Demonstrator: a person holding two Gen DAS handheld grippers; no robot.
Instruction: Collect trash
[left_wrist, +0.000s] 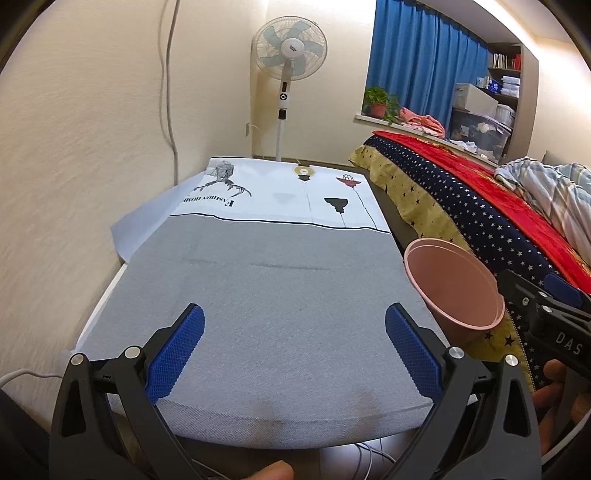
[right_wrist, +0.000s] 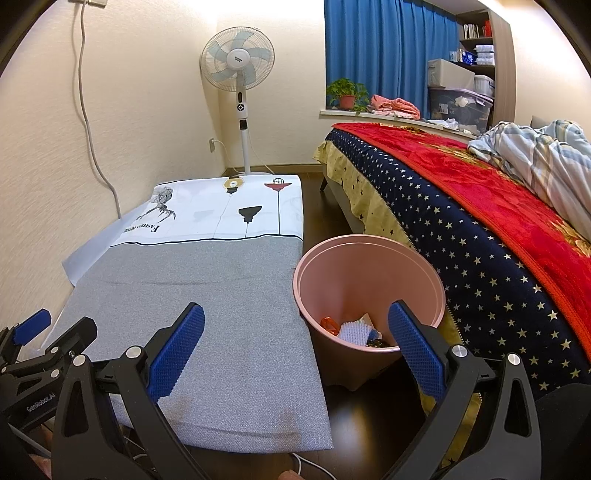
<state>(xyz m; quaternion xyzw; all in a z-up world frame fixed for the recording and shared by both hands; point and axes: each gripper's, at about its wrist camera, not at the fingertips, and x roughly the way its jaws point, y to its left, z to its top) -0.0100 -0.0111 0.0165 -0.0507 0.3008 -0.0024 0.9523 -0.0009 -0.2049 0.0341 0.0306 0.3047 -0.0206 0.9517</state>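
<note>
A pink trash bin (right_wrist: 369, 280) stands on the dark floor between the table and the bed; inside lie an orange piece (right_wrist: 328, 325), a white-blue brush-like item (right_wrist: 352, 332) and crumpled paper. The bin also shows at the right in the left wrist view (left_wrist: 454, 284). My left gripper (left_wrist: 293, 350) is open and empty above the near end of the grey-clothed table (left_wrist: 277, 295). My right gripper (right_wrist: 295, 350) is open and empty, over the table's right edge and the bin. No trash shows on the table.
A bed with a starred blue and red cover (right_wrist: 480, 221) runs along the right. A standing fan (right_wrist: 238, 62) is at the far wall. Window sill with a potted plant (right_wrist: 345, 94). Cables hang on the left wall (right_wrist: 92, 129) and lie under the table.
</note>
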